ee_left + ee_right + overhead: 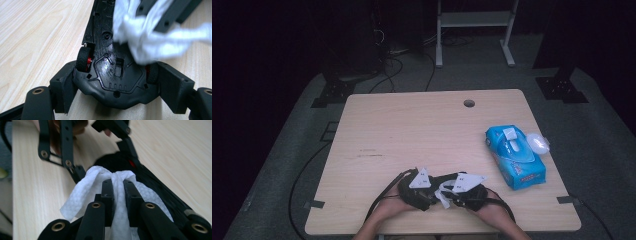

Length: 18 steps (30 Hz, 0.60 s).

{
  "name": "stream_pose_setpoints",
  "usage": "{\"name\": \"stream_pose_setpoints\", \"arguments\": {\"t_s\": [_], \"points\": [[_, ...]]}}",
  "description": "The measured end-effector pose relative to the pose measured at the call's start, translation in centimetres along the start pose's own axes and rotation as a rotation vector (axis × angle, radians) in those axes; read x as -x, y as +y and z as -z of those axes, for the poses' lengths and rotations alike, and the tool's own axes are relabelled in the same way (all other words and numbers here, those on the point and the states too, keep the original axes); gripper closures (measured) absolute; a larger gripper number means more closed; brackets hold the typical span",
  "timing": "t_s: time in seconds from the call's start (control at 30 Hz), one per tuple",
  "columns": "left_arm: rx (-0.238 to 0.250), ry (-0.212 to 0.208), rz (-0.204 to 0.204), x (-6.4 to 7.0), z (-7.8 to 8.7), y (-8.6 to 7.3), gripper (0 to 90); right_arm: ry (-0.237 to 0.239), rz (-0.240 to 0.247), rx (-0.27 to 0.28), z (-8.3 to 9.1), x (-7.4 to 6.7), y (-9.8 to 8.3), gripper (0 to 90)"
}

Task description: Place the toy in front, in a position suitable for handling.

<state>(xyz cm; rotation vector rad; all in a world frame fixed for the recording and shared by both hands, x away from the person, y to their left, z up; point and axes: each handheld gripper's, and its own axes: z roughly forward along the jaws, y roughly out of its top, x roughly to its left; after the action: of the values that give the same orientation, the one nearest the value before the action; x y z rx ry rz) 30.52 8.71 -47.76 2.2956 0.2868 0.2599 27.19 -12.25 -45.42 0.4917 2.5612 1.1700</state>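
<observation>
A black toy car point(117, 75) lies bottom up on the wooden table point(412, 130), its wheels with red hubs showing. My left gripper point(117, 86) is shut on it, one jaw pressing each flank. My right gripper point(118, 183) is shut on a bunched white wipe point(85, 192), and the wipe point(145, 42) rests against the car's underside point(150, 182). In the high view both grippers, left point(419, 192) and right point(451, 194), meet near the table's front edge, with the wipe point(443, 193) between them. The wipe hides part of the car.
A blue pack of wipes point(514, 155) lies at the right side of the table, its white lid point(539, 143) flipped open. A cable hole point(469, 103) sits near the far edge. Beyond the table stand a white frame point(474, 20) and loose floor cables.
</observation>
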Motion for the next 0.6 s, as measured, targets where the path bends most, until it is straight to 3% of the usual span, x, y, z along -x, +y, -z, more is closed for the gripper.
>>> {"name": "stream_pose_setpoints", "arguments": {"t_s": [0.13,0.37,0.53,0.6], "points": [[-0.003,-0.002,-0.005,0.0,0.0,0.1,24.0,0.035,0.02,-0.018,-1.3,-0.1,1.3,79.9],[0.001,-0.011,-0.007,0.2,-0.1,0.2,24.0,0.065,0.006,-0.024,-2.8,0.1,2.7,80.1],[0.001,-0.013,-0.004,0.2,-0.1,0.2,23.9,-0.016,-0.046,-0.018,-2.4,0.8,2.8,80.2],[0.003,-0.014,-0.001,0.2,-0.1,0.2,23.9,-0.031,-0.003,-0.019,-2.6,0.4,2.8,80.2]]}}
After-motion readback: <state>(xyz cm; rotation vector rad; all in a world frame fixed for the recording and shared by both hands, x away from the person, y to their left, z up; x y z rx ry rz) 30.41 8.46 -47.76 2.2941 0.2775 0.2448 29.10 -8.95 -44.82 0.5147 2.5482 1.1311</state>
